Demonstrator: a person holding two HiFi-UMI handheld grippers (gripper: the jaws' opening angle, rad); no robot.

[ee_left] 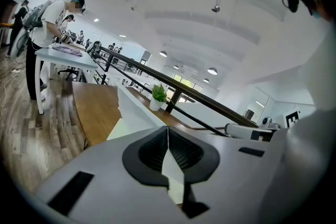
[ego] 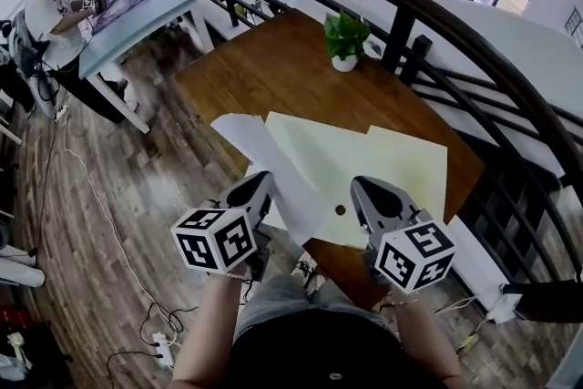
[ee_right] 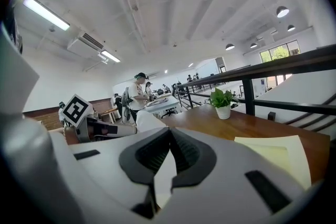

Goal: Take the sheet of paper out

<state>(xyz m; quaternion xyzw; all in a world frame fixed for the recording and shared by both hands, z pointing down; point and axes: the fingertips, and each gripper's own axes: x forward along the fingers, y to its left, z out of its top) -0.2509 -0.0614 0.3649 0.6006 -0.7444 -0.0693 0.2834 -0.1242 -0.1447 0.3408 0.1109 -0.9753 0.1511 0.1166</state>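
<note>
The sheet (ego: 244, 137) is clamped at its near-left edge by the left gripper (ego: 260, 180); the right gripper (ego: 358, 185) is held closed over the folder (ego: 401, 164).

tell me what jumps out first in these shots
Two grippers at the table's near edge: the left gripper is shut on a white sheet sticking out of a pale yellow envelope, which the right gripper pinches. A potted plant stands near the far edge.

sheet of paper (ego: 250, 141): juts from envelope (ego: 383, 164) | left gripper (ego: 260, 182): on sheet | right gripper (ego: 362, 189): on envelope
</note>
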